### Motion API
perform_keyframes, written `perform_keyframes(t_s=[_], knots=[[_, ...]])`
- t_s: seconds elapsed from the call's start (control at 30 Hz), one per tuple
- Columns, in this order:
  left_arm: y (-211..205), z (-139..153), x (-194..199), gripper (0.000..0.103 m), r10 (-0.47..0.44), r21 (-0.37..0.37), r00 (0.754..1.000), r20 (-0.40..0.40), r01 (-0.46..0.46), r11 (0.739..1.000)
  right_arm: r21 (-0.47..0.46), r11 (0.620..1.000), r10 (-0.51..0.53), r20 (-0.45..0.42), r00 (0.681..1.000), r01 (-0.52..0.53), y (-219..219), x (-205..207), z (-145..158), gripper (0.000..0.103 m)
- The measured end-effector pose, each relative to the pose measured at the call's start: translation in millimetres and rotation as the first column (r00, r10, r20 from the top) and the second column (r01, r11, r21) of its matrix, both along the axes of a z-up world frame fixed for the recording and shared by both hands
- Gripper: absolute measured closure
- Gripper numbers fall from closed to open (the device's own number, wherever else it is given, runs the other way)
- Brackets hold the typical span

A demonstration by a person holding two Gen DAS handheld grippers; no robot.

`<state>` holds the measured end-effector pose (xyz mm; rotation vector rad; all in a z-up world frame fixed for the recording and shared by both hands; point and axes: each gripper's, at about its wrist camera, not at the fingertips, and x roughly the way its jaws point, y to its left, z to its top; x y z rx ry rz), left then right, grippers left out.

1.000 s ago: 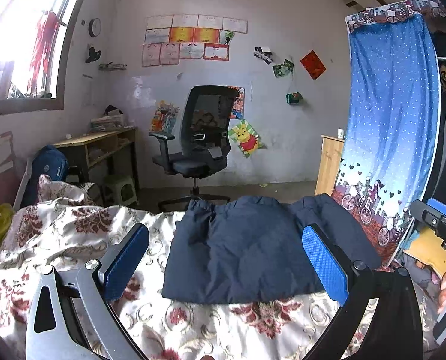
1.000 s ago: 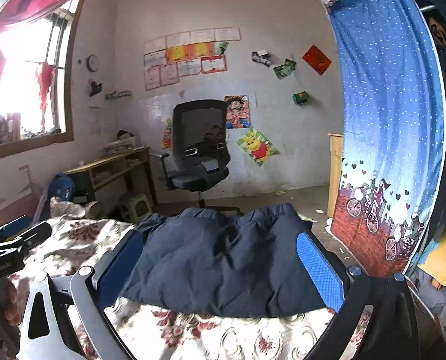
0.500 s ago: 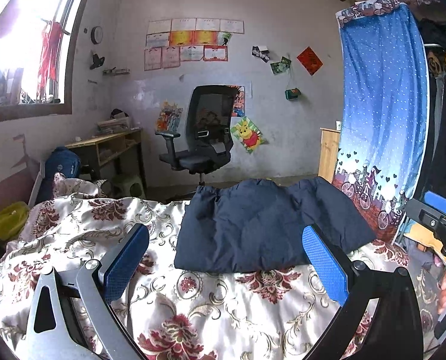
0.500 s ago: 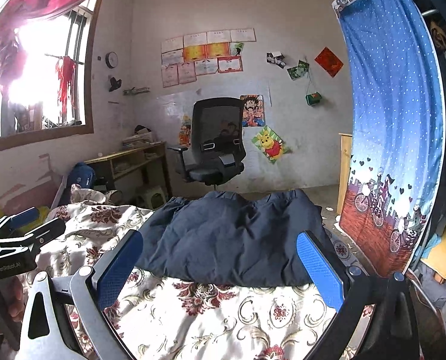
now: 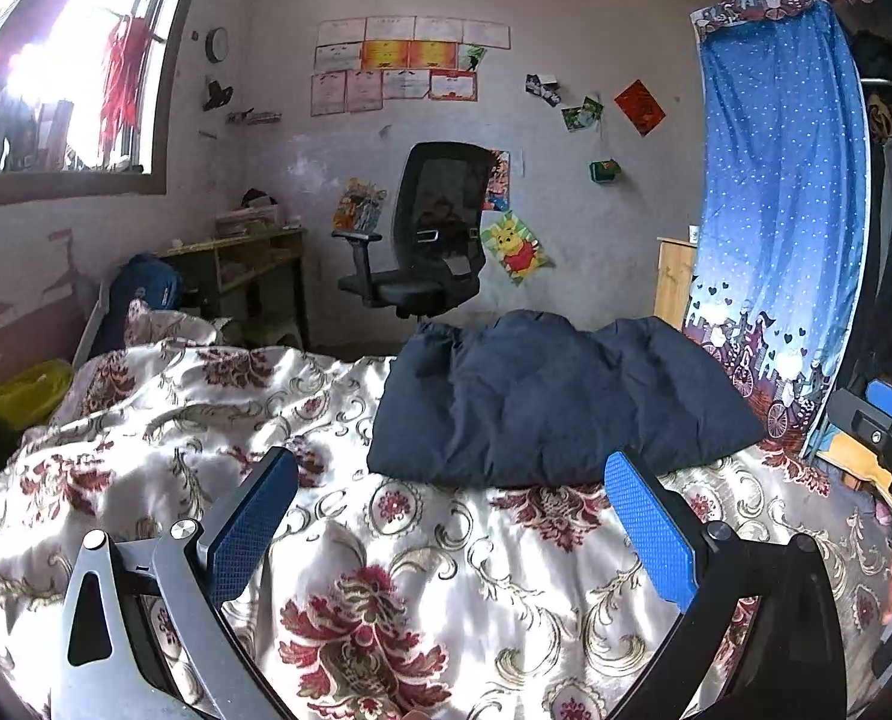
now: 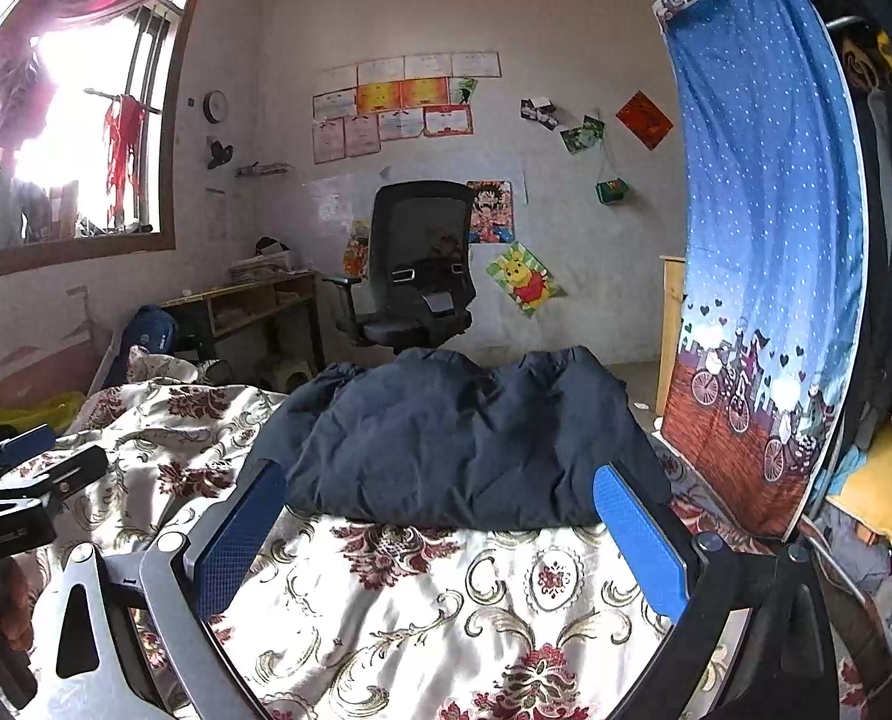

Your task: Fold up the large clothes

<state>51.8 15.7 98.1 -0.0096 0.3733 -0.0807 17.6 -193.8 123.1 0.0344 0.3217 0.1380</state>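
Navy padded garment [image 5: 557, 399], folded into a thick rectangle, lies on the far right part of the bed, on the floral bedspread [image 5: 350, 546], cream with dark red flowers and gold scrolls, rumpled toward the left. Room, left to right in the left wrist view: bright window [image 5: 62, 60] with red cloth hanging at it; yellow-green item [image 5: 17, 396] at the bed's left edge; blue backpack [image 5: 146, 294] beside a low wooden desk [image 5: 248, 258] holding stacked papers; round wall clock [image 5: 218, 45]; a grid of certificates [image 5: 407, 63] on the plaster wall; black mesh office chair [image 5: 425, 240] behind the bed; cartoon bear poster [image 5: 515, 249] just right of the chair; red square paper [image 5: 639, 107] higher up; wooden cabinet [image 5: 674, 282]; blue dotted curtain [image 5: 782, 204] with a bicycle print along its hem, hanging at the bed's right. Left gripper [image 5: 452, 531] hovers over bare bedspread, short of the garment, blue pads wide apart, nothing between them. Right gripper [image 6: 440, 540] likewise over the bedspread at the garment's near edge, fingers [image 6: 638, 546] spread wide and empty. Each gripper shows at the edge of the other's view.
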Motion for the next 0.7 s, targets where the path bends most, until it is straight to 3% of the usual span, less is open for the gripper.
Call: perform_keyframes(t_s=[0.37,0.7], knots=[[-4,-27,10,0.002,0.015,-0.001,0.998,-0.058,-0.015,1.000,-0.054,0.998,0.032,0.021,0.999,-0.031,6,1,-24,0.000],[-15,-38,14,0.002,0.005,0.019,0.997,-0.080,-0.003,1.000,-0.053,0.998,0.021,-0.013,1.000,-0.022,-7,10,-39,0.000]])
